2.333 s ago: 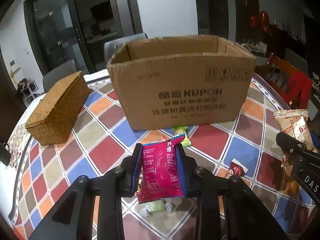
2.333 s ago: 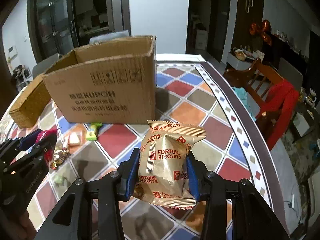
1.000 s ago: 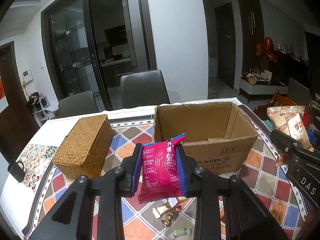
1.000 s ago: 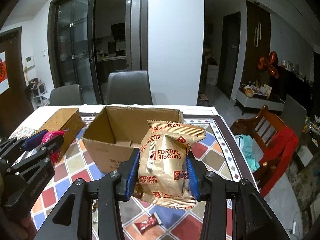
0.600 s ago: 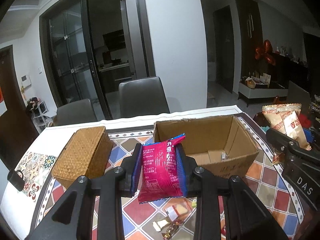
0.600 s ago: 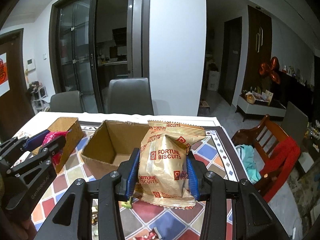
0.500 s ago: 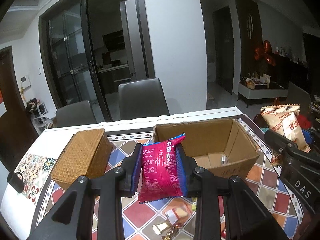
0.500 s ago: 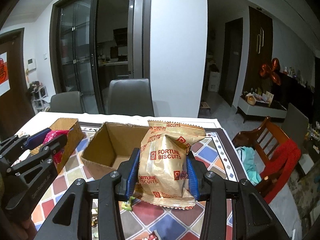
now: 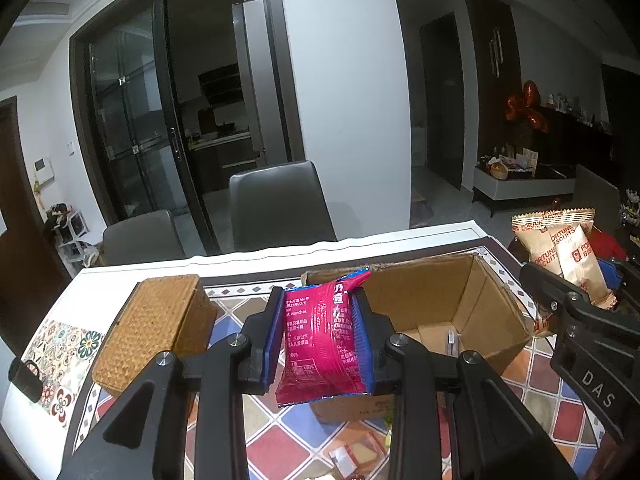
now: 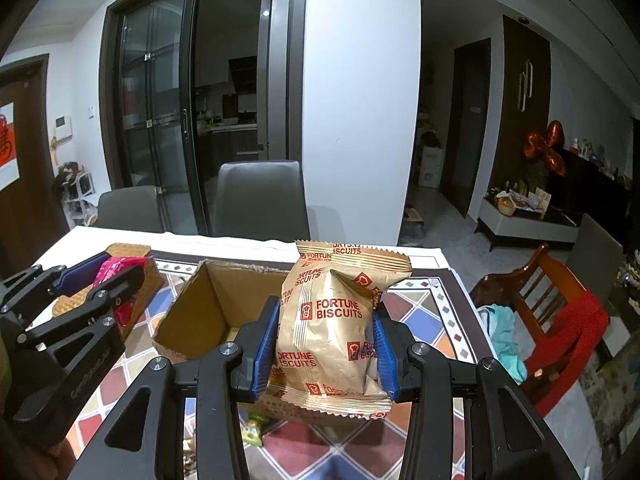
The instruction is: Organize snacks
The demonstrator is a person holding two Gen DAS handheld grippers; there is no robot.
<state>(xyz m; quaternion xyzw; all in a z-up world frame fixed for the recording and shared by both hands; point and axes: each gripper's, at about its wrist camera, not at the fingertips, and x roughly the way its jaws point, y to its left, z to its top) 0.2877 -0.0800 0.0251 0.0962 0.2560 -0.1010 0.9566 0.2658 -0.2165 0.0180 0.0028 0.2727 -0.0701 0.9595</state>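
Note:
My left gripper is shut on a pink snack packet, held above the table in front of the open cardboard box. My right gripper is shut on a gold Fortune Biscuits bag, held above the near side of the same box. The left gripper also shows at the left of the right wrist view, and the biscuit bag at the right of the left wrist view. A small item lies on the box floor.
A woven wicker box stands left of the cardboard box. Small wrapped snacks lie on the tiled tablecloth below the grippers. Grey chairs stand behind the table; a wooden chair with red cloth is at the right.
Both grippers have risen and moved toward the cardboard box, so its open top now shows from above. Each still holds its packet.

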